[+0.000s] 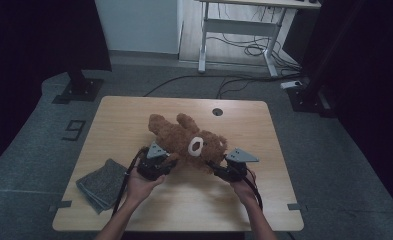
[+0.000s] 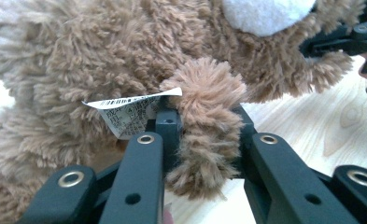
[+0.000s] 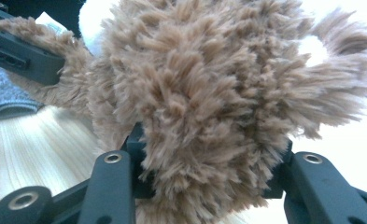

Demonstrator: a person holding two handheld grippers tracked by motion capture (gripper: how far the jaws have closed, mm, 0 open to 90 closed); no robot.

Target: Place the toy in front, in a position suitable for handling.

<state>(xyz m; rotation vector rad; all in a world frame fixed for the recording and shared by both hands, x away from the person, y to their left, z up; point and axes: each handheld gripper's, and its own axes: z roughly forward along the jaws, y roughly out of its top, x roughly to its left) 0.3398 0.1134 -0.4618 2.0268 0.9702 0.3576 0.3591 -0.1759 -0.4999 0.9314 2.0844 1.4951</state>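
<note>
left gripper (image 1: 160, 162) centre frame, clamped on teddy bear (image 1: 186, 140) limb; right gripper (image 1: 223, 169) lower right, pinching bear's fur too.

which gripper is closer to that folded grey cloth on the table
Left. The left gripper, clamped on the teddy bear, sits just right of the grey cloth; the right gripper grips the bear farther right.

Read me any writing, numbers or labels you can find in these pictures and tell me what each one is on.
"9": a large dark numeral on the grey floor, left of the table.
Sewn-in white tag on the teddy bear, beside the left tongs: a barcode and small printed lines, too small and blurred to read.
Nothing else legible; the folded grey cloth bears no text.
</note>
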